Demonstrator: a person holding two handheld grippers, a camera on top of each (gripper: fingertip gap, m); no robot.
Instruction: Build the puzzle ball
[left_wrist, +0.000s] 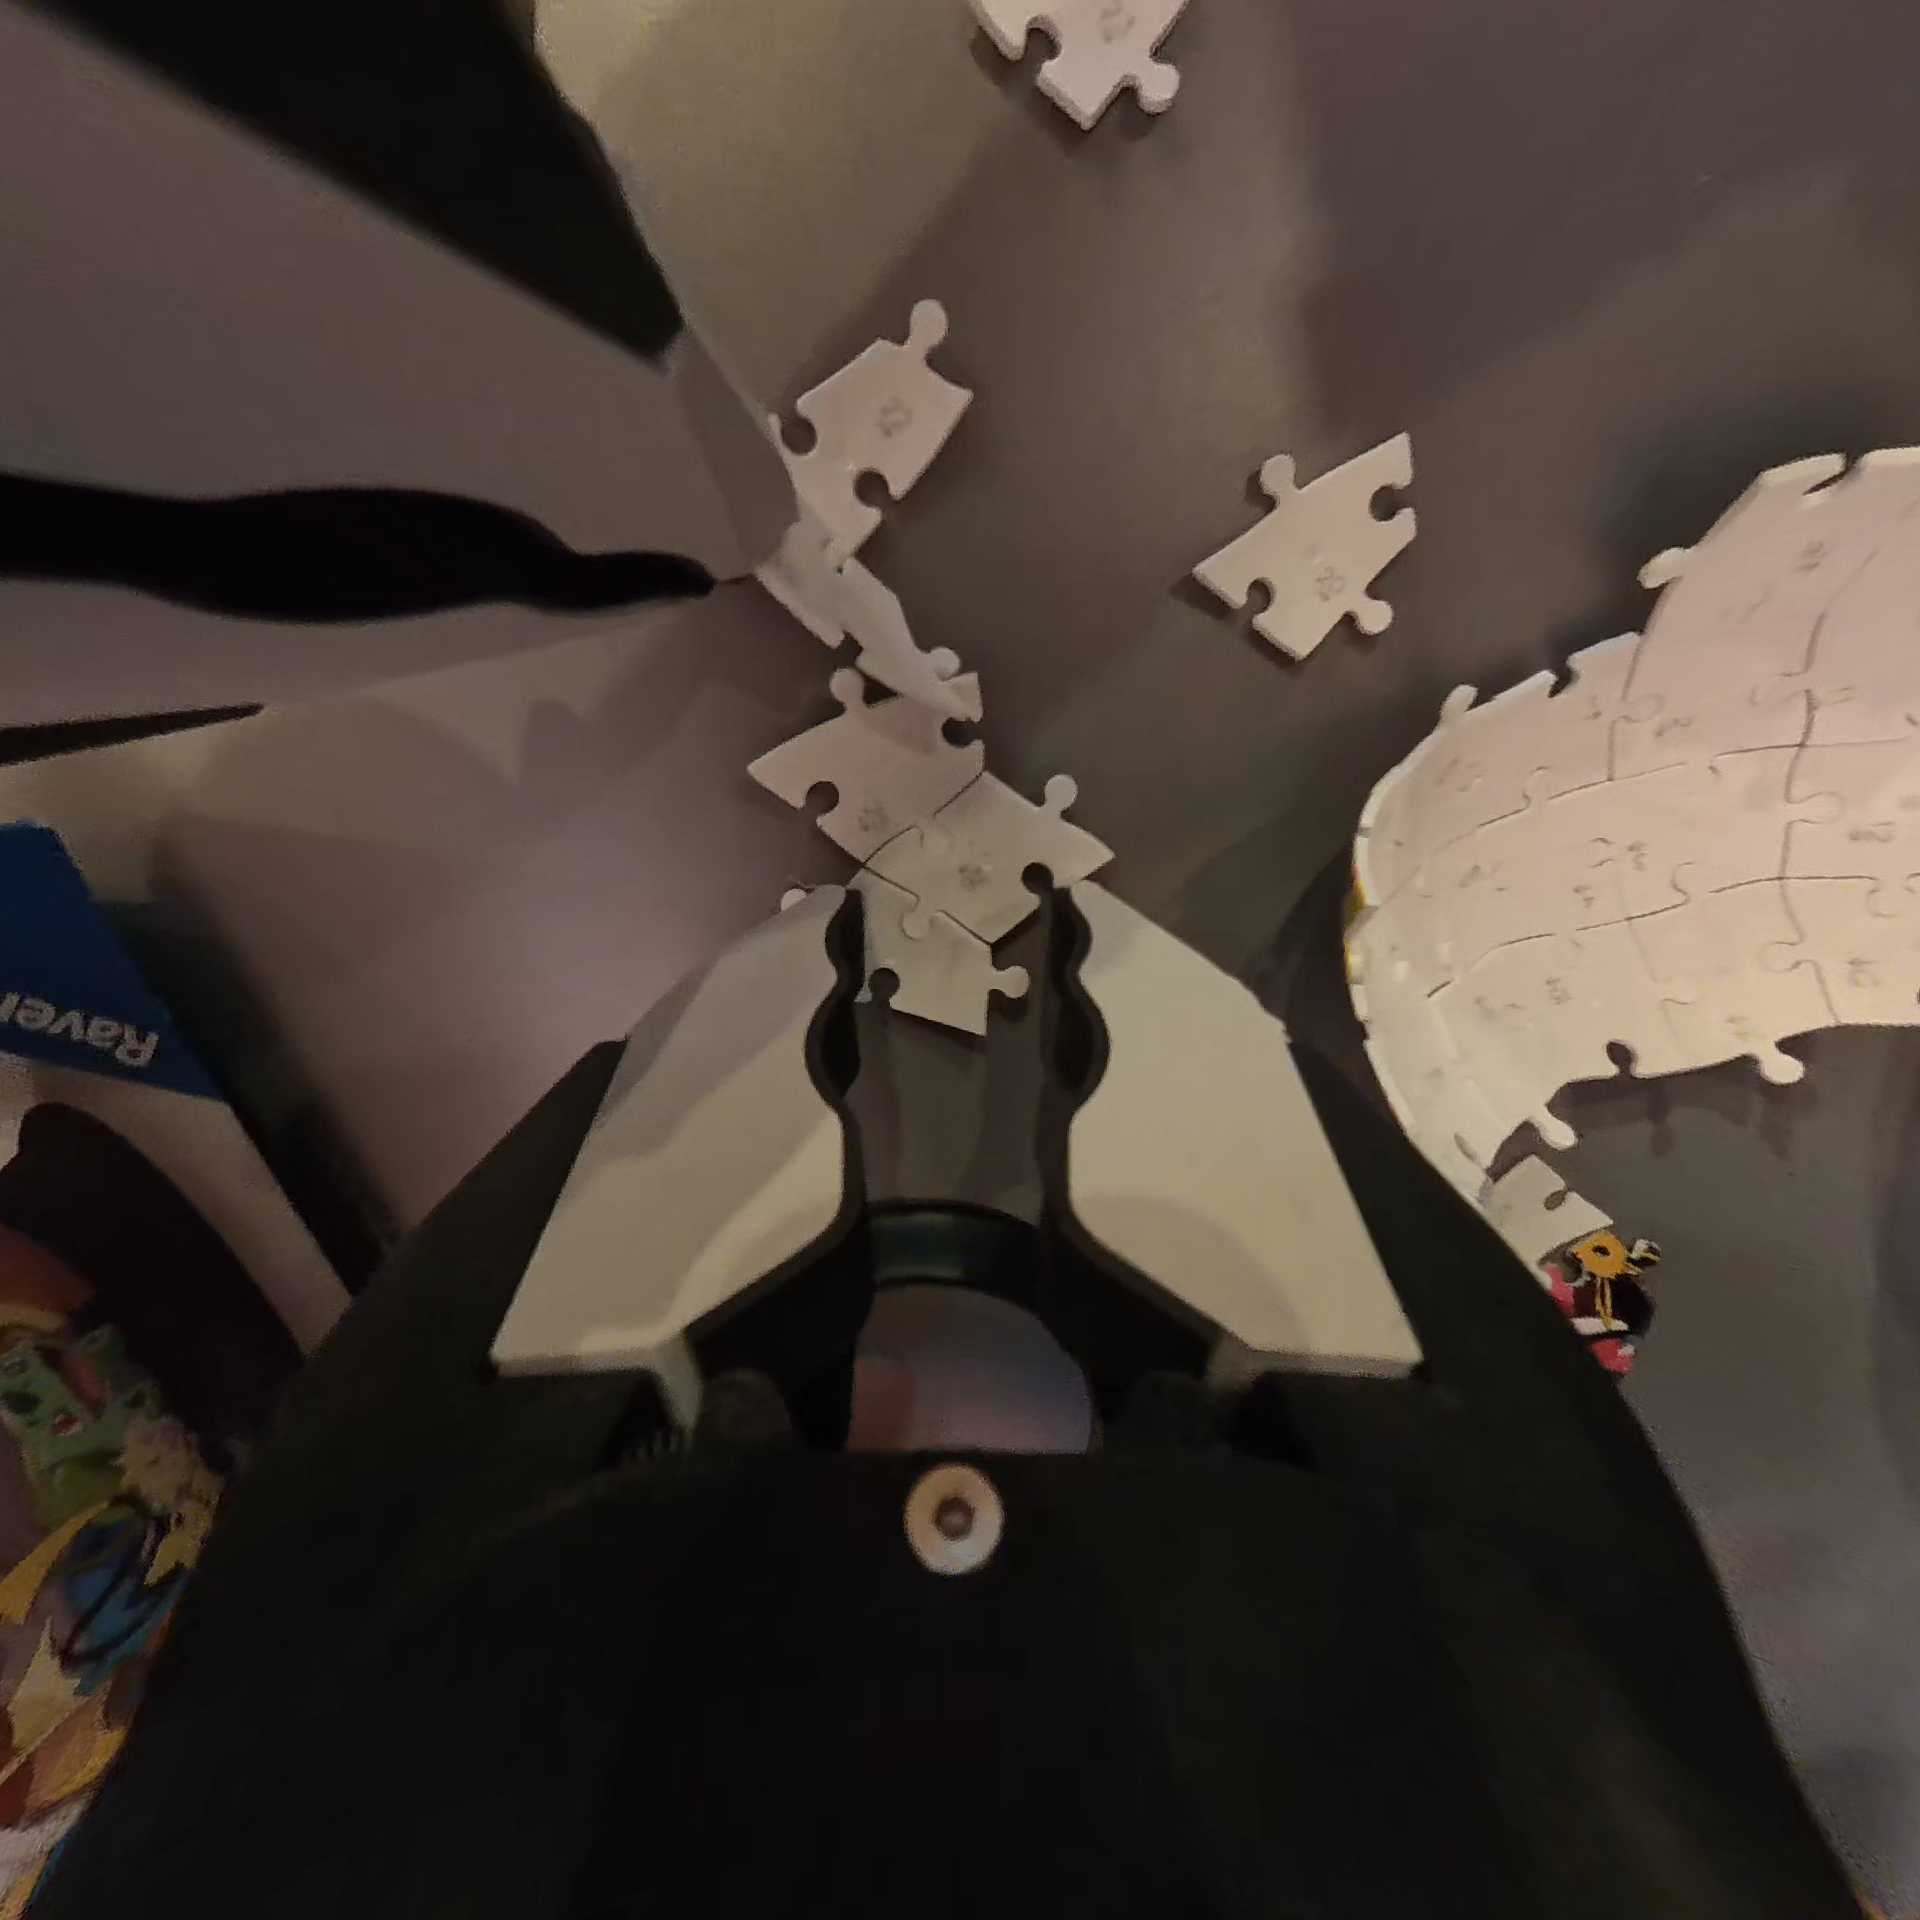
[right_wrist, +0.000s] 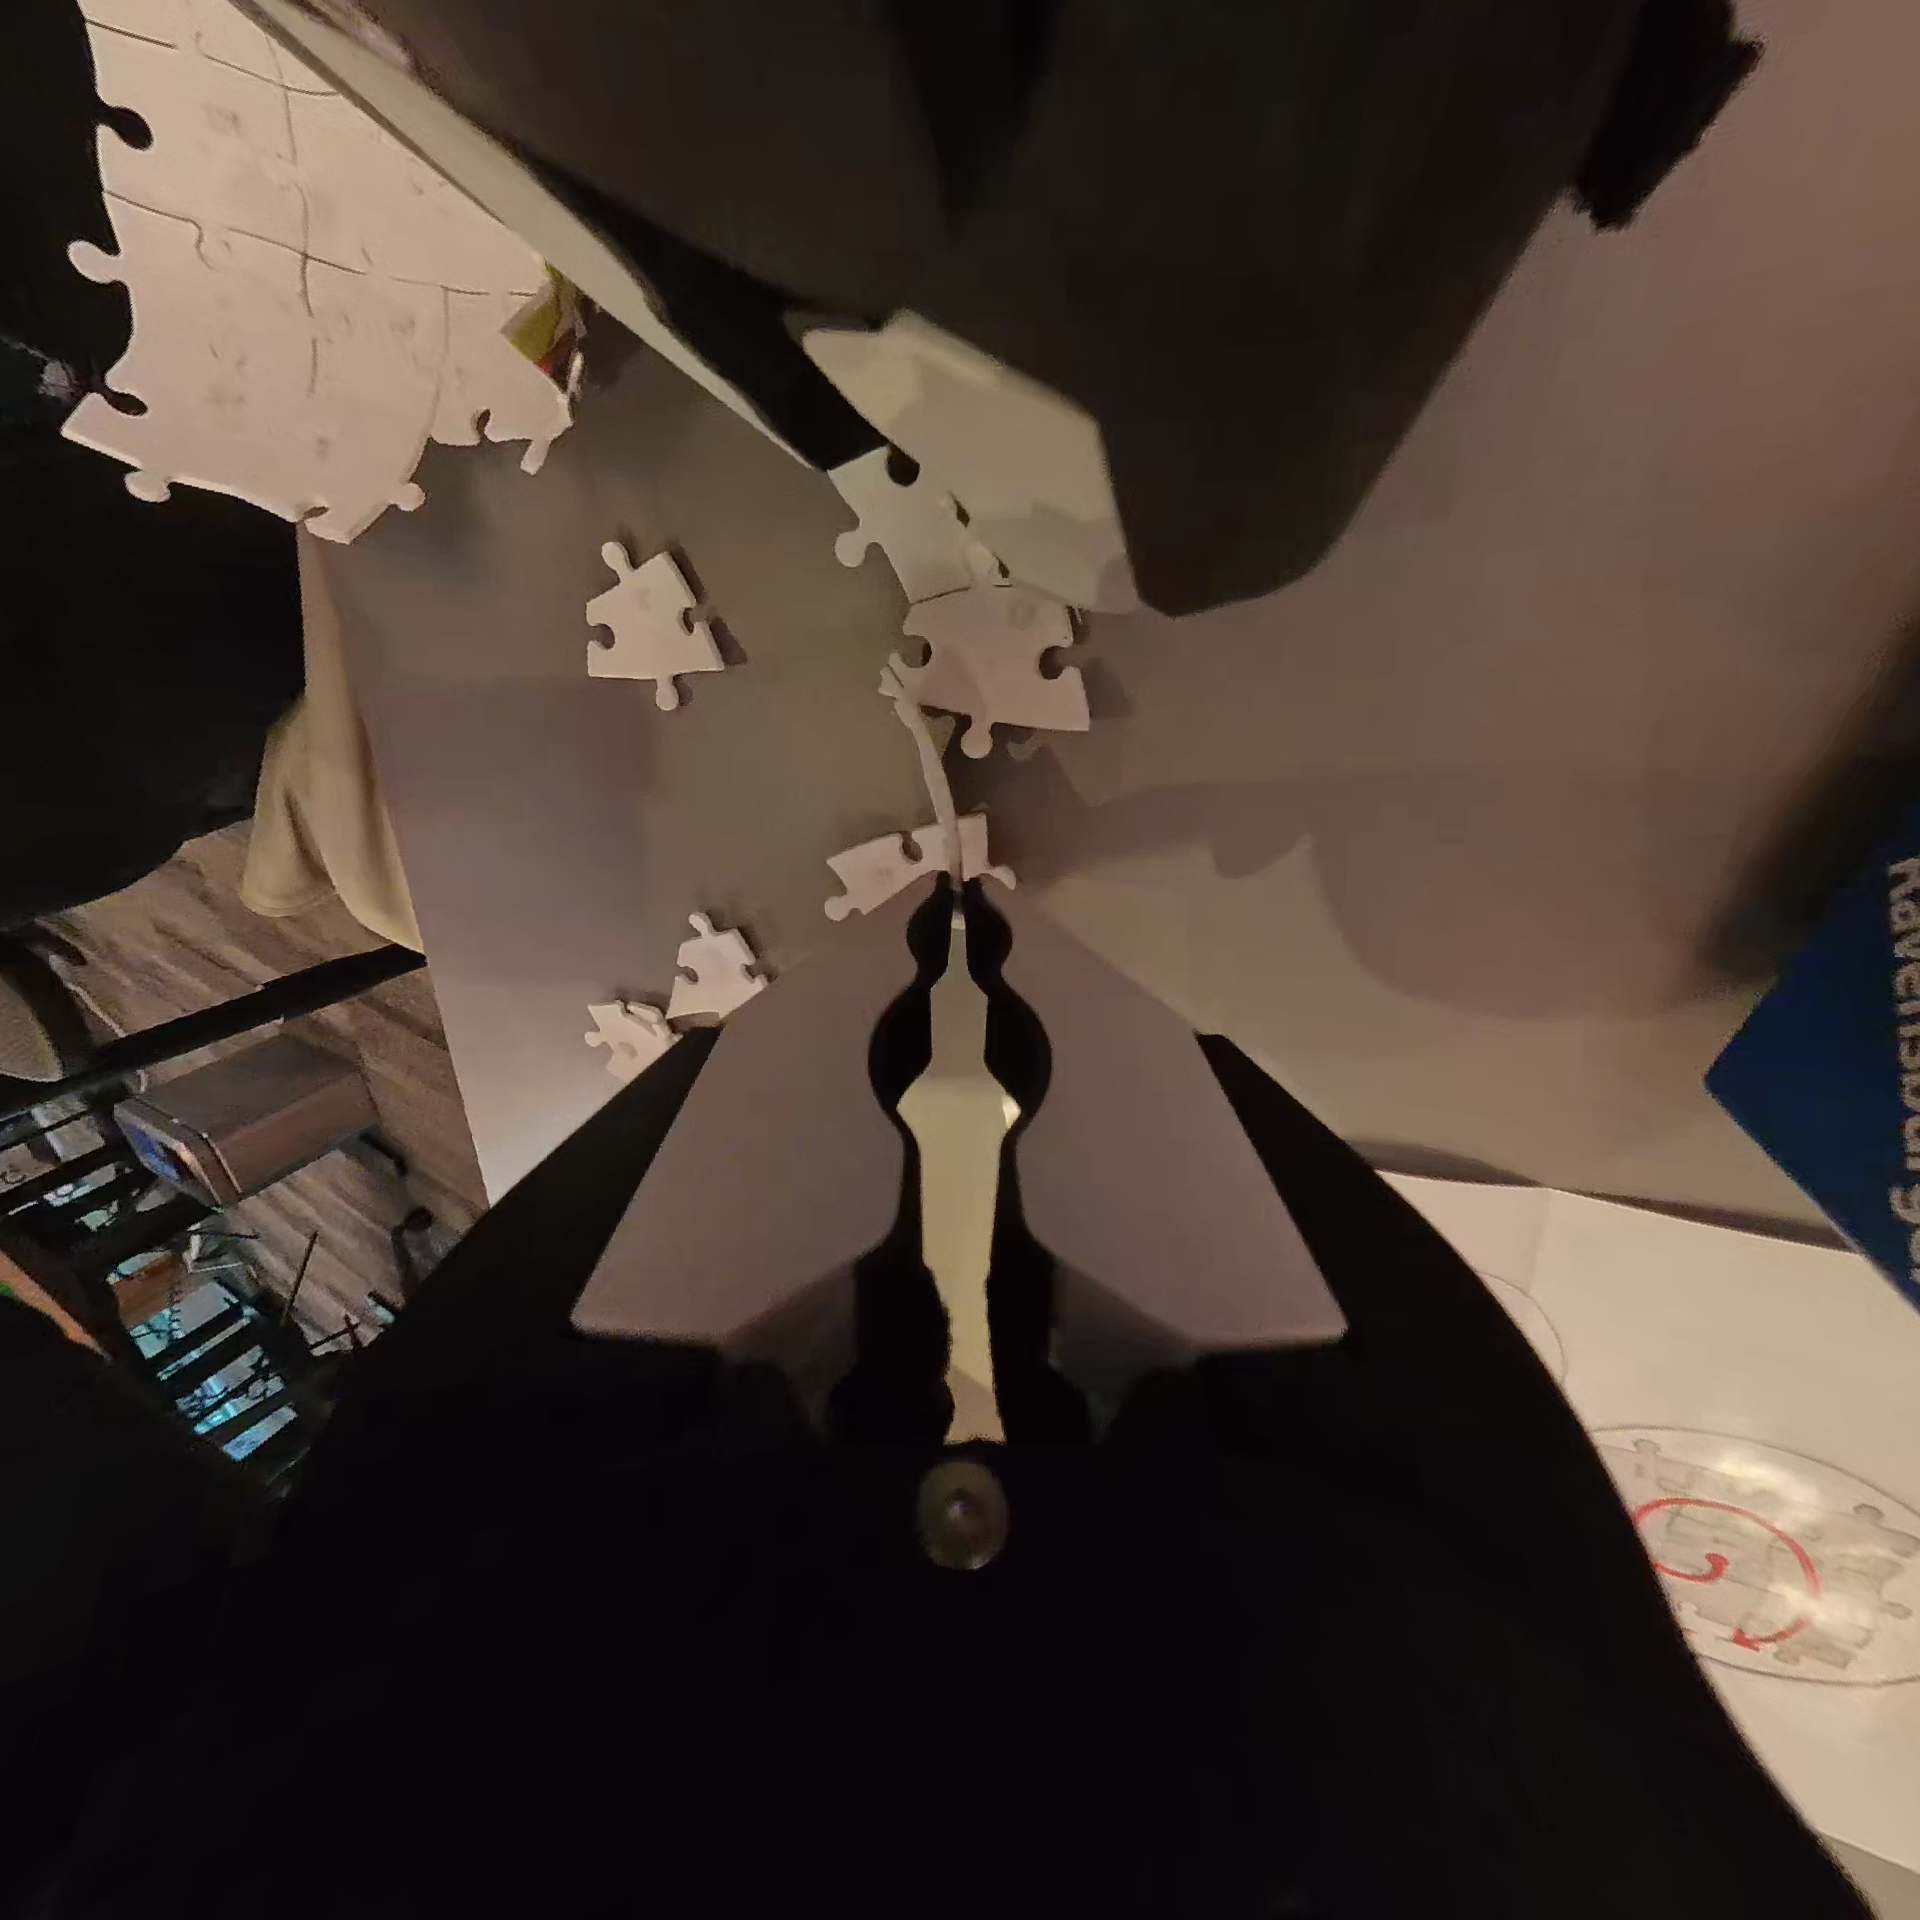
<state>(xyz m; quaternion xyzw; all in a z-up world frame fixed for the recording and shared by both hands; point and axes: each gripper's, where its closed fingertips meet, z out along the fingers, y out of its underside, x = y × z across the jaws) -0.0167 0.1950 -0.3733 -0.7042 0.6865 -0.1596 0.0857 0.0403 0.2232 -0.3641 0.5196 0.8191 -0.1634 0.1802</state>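
My left gripper (left_wrist: 956, 914) is shut on the near end of a short strip of joined white puzzle pieces (left_wrist: 925, 821), held above the grey table. My right gripper (right_wrist: 956, 894) is shut on a single white piece (right_wrist: 935, 790), seen edge-on, and its far end meets the strip (right_wrist: 997, 655). In the left wrist view the right gripper (left_wrist: 769, 509) comes in from the upper left with that piece (left_wrist: 862, 623). The partly built ball shell (left_wrist: 1662, 831) lies to the right and also shows in the right wrist view (right_wrist: 281, 312).
Loose white pieces lie on the table (left_wrist: 1314, 551), (left_wrist: 883, 426), (left_wrist: 1091, 52), (right_wrist: 649, 634), (right_wrist: 717, 966). The blue puzzle box (left_wrist: 73, 987) stands at the left. An instruction sheet (right_wrist: 1714, 1507) lies at the lower right. The table edge (right_wrist: 416, 831) drops to the floor on the left. My right fingertips sit around 7 cm from my left ones.
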